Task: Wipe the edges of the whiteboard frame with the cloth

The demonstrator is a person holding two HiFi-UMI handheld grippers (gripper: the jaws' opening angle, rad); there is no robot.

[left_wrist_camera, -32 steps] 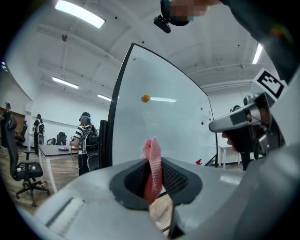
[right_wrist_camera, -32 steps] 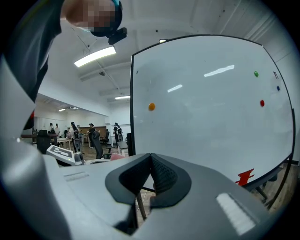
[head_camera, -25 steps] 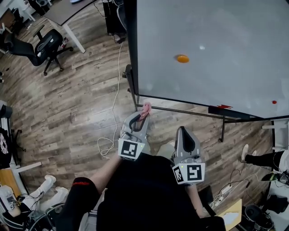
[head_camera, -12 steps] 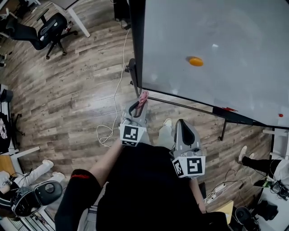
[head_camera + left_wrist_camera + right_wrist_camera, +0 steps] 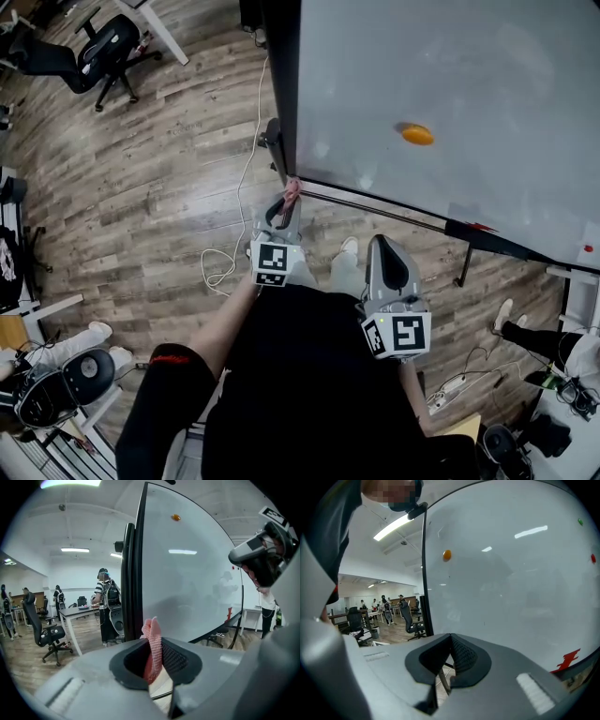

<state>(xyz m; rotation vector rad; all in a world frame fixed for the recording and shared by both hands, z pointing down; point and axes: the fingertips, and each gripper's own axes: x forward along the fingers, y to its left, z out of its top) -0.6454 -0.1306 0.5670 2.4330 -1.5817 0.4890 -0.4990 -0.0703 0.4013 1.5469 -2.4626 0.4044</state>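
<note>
At the lower left corner of a whiteboard (image 5: 450, 75), a person works with a gripper in each hand. The left gripper (image 5: 284, 208) is clamped on a pink cloth (image 5: 292, 190), a fold of which pokes out past the jaw tips. The right gripper (image 5: 382, 251) has its jaws pressed together on nothing and hangs lower in the head view, closer to the person's body.

In the head view we find the cloth right at the corner of the black whiteboard frame (image 5: 281, 84), where its left upright meets the bottom edge (image 5: 375, 202). We cannot tell whether cloth and frame are touching or just apart. From that corner the upright runs straight on ahead of the left gripper, in line with its jaws. The bottom edge runs off to the person's right, crossing in front of the right gripper.

We judge that the wipe falls to the left hand, since it holds the cloth and is the nearer one. The stroke would follow either edge along its length, starting from the corner.

Little blocks the way. The stand's dark foot (image 5: 271, 141) sits just beside the upright on the floor side. A small red item (image 5: 466, 225) rests on the bottom edge farther right and could snag a long stroke. An orange magnet (image 5: 417, 134) sits on the board face, well clear of both edges. A white cable (image 5: 246, 159) trails over the wood floor, and an office chair (image 5: 103, 42) stands well apart.
</note>
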